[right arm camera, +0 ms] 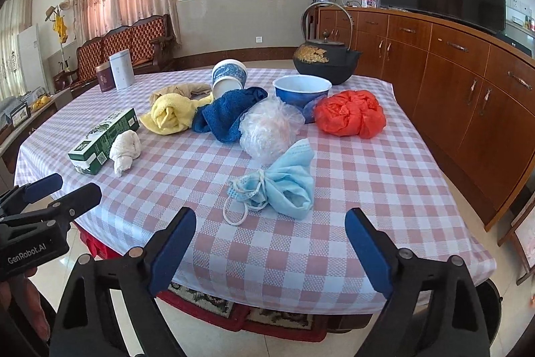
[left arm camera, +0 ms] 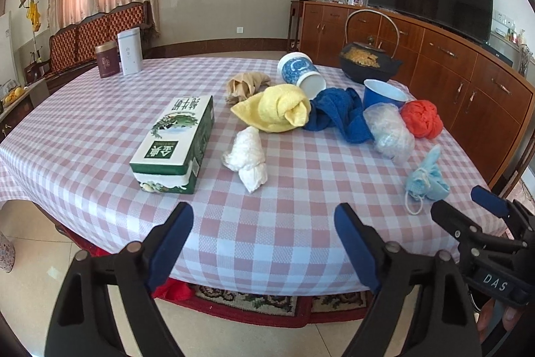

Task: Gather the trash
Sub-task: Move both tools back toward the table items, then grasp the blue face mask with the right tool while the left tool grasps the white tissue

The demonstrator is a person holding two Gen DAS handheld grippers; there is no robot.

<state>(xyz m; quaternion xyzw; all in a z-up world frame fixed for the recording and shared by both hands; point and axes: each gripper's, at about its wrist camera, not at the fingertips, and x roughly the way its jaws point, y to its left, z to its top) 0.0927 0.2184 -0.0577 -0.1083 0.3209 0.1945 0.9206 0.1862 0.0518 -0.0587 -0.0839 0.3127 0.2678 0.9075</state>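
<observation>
Counter (right arm camera: 384, 189): checked cloth, glossy;
Face mask (right arm camera: 284, 186): crumpled, pleated blue;
Left gripper (left arm camera: 264, 243): wide, empty;
Right gripper (right arm camera: 271, 248): wide, empty

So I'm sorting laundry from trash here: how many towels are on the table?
2: a yellow towel bunched near the middle of the table, and a blue towel touching its right side, in front of the tipped cup. More could be hidden behind the pile.

The left gripper (left arm camera: 264, 219) and the right gripper (right arm camera: 271, 225) are black frames with silver rivets and blue pads; their bodies read "GenRobot.AI" and "DAS".
</observation>
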